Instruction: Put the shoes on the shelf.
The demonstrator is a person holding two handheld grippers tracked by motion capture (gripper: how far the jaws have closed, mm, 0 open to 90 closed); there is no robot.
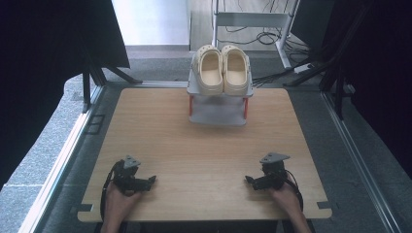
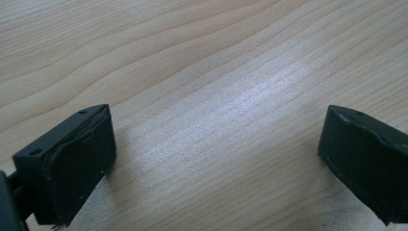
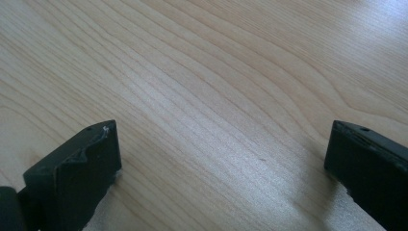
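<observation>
At the near left of the table (image 1: 204, 145), the person's left hand (image 1: 116, 196) comes in from the bottom edge and rests low on the wood, holding the left gripper (image 1: 149, 181). That gripper lies almost flat, its jaws pointing right toward the middle of the table, with its grey three-cornered plate on top and a black cable looping round the wrist. In the left gripper view the left gripper (image 2: 216, 159) has its two black jaws released and spread wide, with bare wood grain between them and nothing held.

Far from both hands, at the back edge of the table, stands a small grey rack (image 1: 219, 104) with red posts. A pair of cream clogs (image 1: 222, 68) sits side by side on its top shelf, toes toward the person.

At the near right of the table, the right hand (image 1: 286, 196) mirrors the other, low on the wood. The right gripper (image 1: 248, 180) points left toward the table's middle. In the right gripper view the right gripper (image 3: 221, 163) also has its jaws released and wide apart over bare wood.
</observation>
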